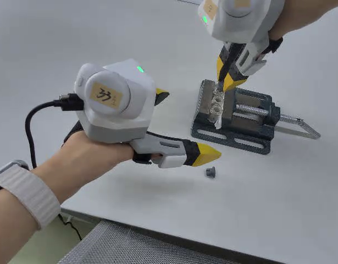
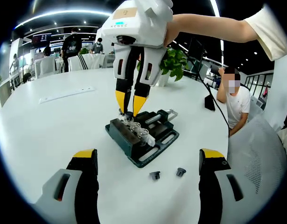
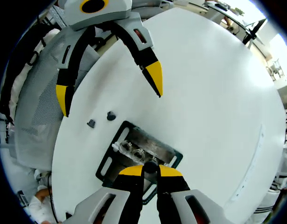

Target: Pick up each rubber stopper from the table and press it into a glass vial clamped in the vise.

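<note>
Here, right claw [image 3: 151,169] pinches a stopper [image 3: 150,165] over the vise [image 3: 113,157]; left claw [image 2: 148,154] spread wide.

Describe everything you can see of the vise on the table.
The dark grey metal vise stands flat on the white table, its base plate slotted along the edges. Its two jaws are closed on a row of clear glass vials. A bright threaded screw runs from the moving jaw to a thin bar handle. The right hand-held gripper pinches a dark rubber stopper over the vial at one end of the row.
</note>
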A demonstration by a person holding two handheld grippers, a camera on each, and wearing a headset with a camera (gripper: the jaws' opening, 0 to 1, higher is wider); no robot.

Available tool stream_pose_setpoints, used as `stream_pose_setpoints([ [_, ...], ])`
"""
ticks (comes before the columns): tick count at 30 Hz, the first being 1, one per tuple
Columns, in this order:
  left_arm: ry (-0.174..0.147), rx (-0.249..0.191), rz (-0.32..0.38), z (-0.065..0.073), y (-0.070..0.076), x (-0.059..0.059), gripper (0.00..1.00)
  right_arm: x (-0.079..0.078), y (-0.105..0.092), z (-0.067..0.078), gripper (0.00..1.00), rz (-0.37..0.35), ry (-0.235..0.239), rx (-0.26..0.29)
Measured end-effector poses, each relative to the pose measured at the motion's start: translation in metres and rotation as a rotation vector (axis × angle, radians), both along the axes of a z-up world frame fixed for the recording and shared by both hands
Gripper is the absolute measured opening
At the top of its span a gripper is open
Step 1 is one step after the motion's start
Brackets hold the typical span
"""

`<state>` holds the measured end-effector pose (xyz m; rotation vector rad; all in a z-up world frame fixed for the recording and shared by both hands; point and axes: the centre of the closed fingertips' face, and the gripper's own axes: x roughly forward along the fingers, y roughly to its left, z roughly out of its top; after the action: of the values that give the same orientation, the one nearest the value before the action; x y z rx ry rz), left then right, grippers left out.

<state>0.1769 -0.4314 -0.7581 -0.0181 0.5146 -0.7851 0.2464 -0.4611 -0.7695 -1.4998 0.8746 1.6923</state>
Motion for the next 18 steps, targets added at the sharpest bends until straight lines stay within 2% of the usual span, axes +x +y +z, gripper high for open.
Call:
stream_pose_setpoints([
  [13, -0.003, -0.005, 0.0, 0.0012, -0.0014, -0.0002, 0.88, -0.002, 0.0023, -0.0008, 0.04, -0.153, 0.01, 0.037],
  [16, -0.001, -0.005, 0.0, 0.0007, -0.0011, -0.0002, 0.88, -0.0027, 0.0031, -0.0012, 0.04, -0.166, 0.008, 0.038],
  [18, -0.001, -0.004, 0.001, 0.0006, -0.0008, -0.0003, 0.88, -0.0023, 0.0034, -0.0019, 0.05, -0.144, 0.006, 0.044],
])
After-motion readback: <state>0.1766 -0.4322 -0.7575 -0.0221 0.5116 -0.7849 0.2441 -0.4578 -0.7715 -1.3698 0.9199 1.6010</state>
